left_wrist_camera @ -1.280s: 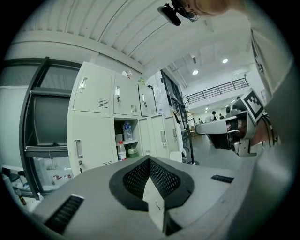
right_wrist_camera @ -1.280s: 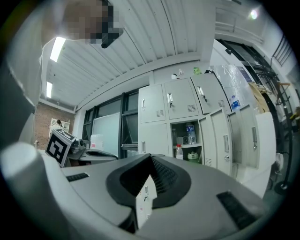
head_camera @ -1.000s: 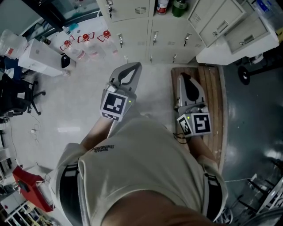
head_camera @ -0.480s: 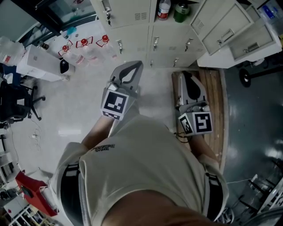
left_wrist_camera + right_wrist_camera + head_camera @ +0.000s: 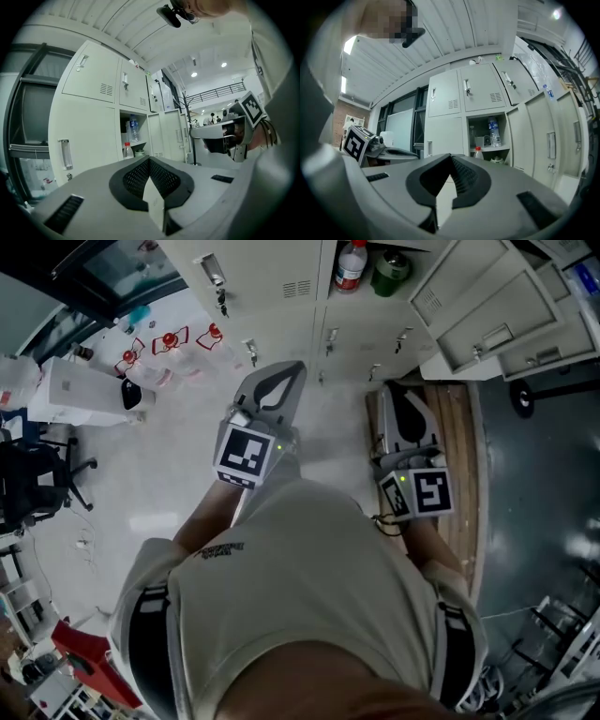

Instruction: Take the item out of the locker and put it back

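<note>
The locker (image 5: pixel 281 287) stands ahead with one compartment open. Inside it are a red-capped bottle (image 5: pixel 349 263) and a green item (image 5: pixel 389 271); the gripper views also show a clear water bottle (image 5: pixel 134 129) (image 5: pixel 492 132) on the shelf above. My left gripper (image 5: pixel 296 367) (image 5: pixel 150 160) is shut and empty, pointing at the locker from well short of it. To its right, my right gripper (image 5: pixel 390 387) (image 5: pixel 451 157) is also shut with nothing in it, level with the left one.
Open locker doors (image 5: pixel 478 306) swing out at the upper right. A wooden board (image 5: pixel 459 446) lies on the floor under the right gripper. To the left are a white box (image 5: pixel 75 390), bottles with red marks (image 5: pixel 169 338) and an office chair (image 5: pixel 28 474).
The head view has tilted up, showing more of the locker and its open compartment. Both grippers have edged slightly toward the locker and stayed shut.
</note>
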`<state>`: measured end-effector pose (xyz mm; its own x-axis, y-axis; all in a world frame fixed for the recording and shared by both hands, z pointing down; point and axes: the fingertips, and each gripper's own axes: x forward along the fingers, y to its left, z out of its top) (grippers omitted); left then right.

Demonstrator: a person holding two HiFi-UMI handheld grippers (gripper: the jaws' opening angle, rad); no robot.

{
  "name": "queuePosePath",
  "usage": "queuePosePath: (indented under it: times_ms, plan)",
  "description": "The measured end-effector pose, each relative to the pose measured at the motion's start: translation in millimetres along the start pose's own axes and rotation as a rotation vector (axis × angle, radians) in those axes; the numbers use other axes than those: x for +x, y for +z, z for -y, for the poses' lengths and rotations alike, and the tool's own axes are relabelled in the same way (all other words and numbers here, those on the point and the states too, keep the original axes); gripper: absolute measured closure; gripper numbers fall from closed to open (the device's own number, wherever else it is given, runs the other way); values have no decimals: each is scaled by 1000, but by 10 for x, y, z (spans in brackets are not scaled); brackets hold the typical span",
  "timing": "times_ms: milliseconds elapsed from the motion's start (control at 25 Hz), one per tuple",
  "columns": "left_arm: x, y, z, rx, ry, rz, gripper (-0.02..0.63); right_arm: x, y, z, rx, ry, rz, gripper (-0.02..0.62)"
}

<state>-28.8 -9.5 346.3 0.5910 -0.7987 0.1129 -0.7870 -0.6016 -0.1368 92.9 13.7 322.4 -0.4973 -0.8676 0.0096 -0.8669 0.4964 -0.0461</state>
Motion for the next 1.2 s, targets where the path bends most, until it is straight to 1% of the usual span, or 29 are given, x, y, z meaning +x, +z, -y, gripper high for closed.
queuePosePath:
  times_ms: [80,360,560,640,920,1200]
  plan:
    - [115,4,-148,-9,-14,-5,594,197,3,24,-1,-7,-10,592]
    - [577,23,-674,17,-92,35,594,852,19,159,-7,-66,-29,592]
    - [810,84,-926,0,-156,46,594,1185,77,233,-12,-129,-21,592]
    - [864,114,-1004,7,-174,44,594,1289,111,249,-18,-146,-14,592]
    - [1050,160,-1038,9,-226,66,594,1420,134,336,-12,-181,-5,592]
    - [1180,233,-953,-1,-228,70,594,1439,178,505,-11,-175,-4,592]
